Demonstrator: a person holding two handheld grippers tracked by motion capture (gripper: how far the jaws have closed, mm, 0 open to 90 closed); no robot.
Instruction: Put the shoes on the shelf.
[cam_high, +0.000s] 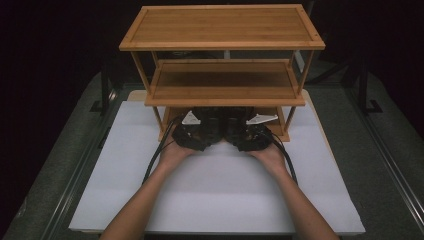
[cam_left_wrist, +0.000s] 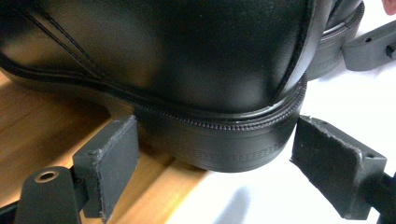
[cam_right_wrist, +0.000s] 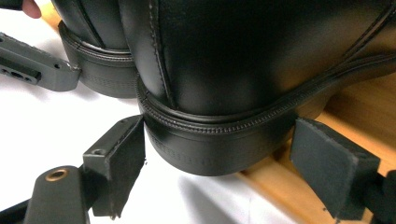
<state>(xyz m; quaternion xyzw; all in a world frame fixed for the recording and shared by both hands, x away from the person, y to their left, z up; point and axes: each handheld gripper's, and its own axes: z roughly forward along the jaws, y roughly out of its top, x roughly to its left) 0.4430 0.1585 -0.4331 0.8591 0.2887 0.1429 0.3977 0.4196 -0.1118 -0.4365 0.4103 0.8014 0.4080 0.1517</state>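
At the centre of the high view, the left gripper and right gripper sit side by side at the bottom shelf of a wooden rack. Each straddles the heel of a black shoe — left shoe, right shoe — with jaws spread and pads beside the heel, not pressing it. The heels overhang the shelf edge above the white mat.

We found no readable writing, label, brand or number anywhere. The shoes, the shelf and the white mat bore none.
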